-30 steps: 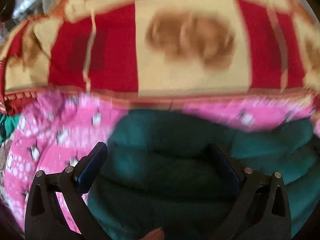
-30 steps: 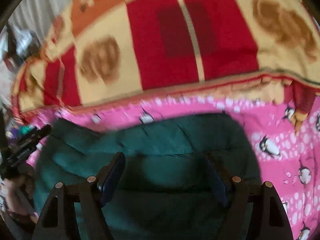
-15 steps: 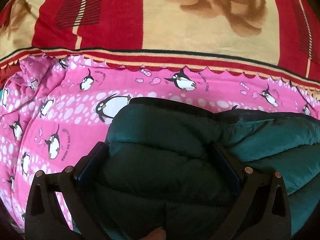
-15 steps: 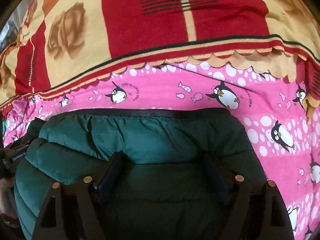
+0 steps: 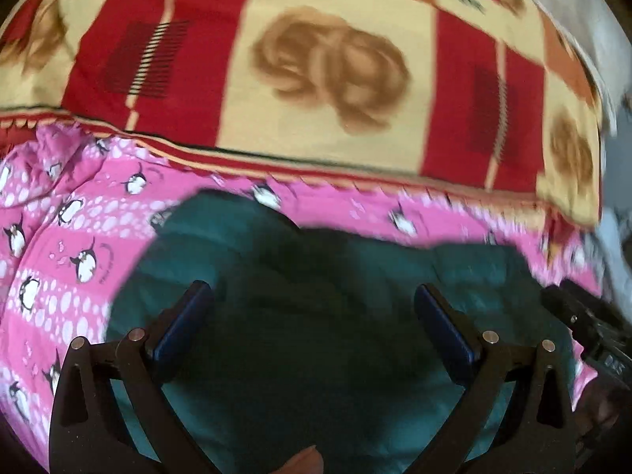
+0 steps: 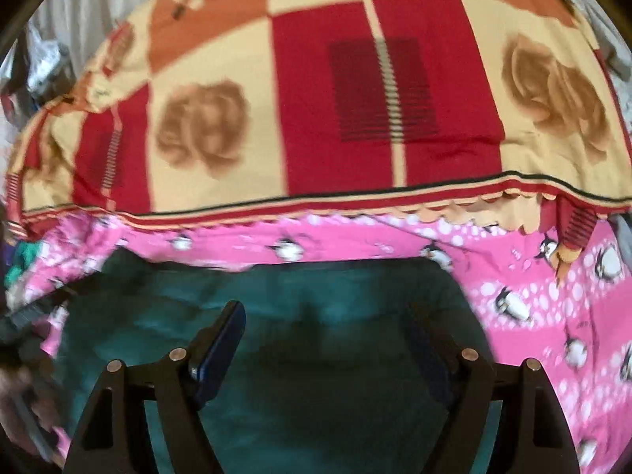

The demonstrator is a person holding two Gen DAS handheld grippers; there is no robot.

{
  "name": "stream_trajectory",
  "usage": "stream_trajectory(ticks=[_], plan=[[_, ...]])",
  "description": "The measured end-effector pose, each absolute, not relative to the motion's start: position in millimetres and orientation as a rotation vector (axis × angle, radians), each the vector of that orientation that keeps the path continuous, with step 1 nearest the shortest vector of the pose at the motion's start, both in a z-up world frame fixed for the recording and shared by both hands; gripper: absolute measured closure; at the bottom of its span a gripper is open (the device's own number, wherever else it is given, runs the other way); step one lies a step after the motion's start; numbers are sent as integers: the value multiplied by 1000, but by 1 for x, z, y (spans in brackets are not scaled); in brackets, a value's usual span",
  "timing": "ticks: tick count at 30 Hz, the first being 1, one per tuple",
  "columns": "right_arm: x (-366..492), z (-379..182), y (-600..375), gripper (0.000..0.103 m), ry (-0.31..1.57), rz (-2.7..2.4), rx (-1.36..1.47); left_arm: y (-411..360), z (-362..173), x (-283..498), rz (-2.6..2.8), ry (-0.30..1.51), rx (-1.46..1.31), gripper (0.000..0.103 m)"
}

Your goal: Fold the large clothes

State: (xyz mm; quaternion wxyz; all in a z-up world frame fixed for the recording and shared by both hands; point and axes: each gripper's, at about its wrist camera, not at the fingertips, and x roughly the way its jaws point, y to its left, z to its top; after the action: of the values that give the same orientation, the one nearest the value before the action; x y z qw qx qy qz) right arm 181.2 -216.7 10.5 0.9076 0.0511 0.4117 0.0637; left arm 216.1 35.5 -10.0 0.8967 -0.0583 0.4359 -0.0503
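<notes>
The dark green puffy jacket (image 5: 316,316) lies bunched on the pink penguin sheet (image 5: 59,260), near the sheet's front edge and well short of the red and cream rose blanket (image 5: 328,79) that covers the far part of the bed. In the right wrist view the same jacket (image 6: 316,335) fills the lower middle, with pink sheet (image 6: 553,316) showing past its right side and the blanket (image 6: 335,98) beyond.

My left gripper (image 5: 314,312) hangs over the jacket's left half with its jaws spread wide and nothing between them. My right gripper (image 6: 328,335) is over the right half, also spread wide and empty. At the right edge of the left view I can see the dark body of the other gripper close alongside (both pictures are smeared, so the quilting seams are hard to read).

I judge the step in hand to be taking a fresh hold for the next fold. To do it well, I should bring each gripper down on a firm edge or seam, not the slippery padded middle, pinch through all the layers, and lift both sides evenly so the bulk does not slump. The fabric is thick and springy, so I should press the fold flat before letting go.
</notes>
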Motion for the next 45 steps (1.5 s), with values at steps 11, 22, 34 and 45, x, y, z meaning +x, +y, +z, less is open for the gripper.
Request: stream_trajectory(ticks=[11,22,34,45], plan=[[170,-49,-186,20,924,92,2,8,-45,206,0,921,33,0],[119,2,-211,21,791,60,48,22,-15,130,-102,800,-40,1],[84,-46,-252,9,915,93,122,31,-37,97,-153,856,-160,0],[25,-10,-261,14,745,24,79,133,-9,36,125,661,-270,0]])
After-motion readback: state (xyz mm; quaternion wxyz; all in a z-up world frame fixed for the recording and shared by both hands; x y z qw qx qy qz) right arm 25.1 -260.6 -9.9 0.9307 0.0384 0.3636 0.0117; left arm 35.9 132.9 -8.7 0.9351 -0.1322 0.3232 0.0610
